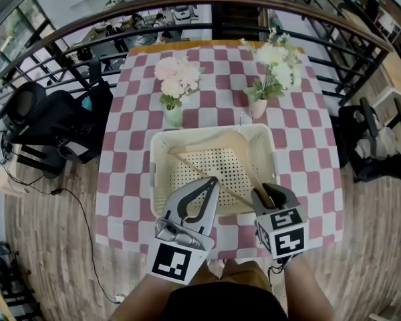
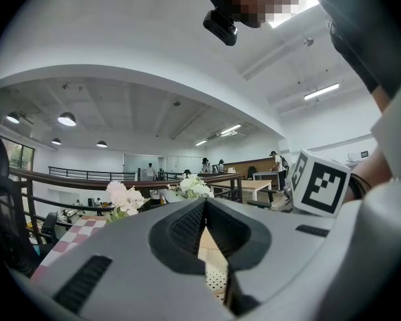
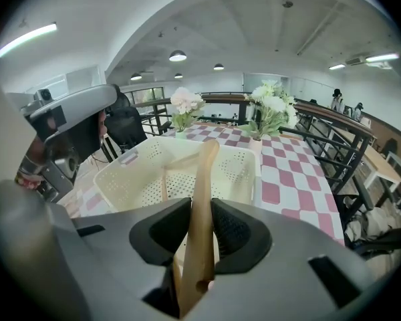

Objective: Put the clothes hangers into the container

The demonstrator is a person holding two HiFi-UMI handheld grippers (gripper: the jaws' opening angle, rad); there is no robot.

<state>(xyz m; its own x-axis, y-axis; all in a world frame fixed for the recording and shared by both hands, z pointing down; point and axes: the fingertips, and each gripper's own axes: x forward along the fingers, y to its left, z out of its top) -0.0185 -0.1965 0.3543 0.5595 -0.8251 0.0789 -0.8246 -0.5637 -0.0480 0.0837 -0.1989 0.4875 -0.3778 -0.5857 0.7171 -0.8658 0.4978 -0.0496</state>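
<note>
A cream perforated basket (image 1: 162,139) stands on the checked table. Inside it lies a wooden clothes hanger (image 1: 190,167), its metal hook (image 1: 240,120) over the far rim. My right gripper (image 1: 264,194) hangs over the basket's front right corner, pointing down into it. In the right gripper view one arm of the hanger (image 3: 204,179) runs up between the jaws of the right gripper (image 3: 202,212), with a thin slit beside the right pad; the basket (image 3: 140,162) is beyond. My left gripper (image 1: 212,180) is shut and empty above the basket's front rim, seen shut (image 2: 205,202) in its own view.
Two vases stand behind the basket: pink flowers (image 1: 176,79) and white flowers (image 1: 274,62). The red-and-white checked cloth (image 1: 120,152) covers the table. A black chair with bags (image 1: 53,122) is at the left, more bags (image 1: 374,152) at the right, a curved railing (image 1: 187,5) behind.
</note>
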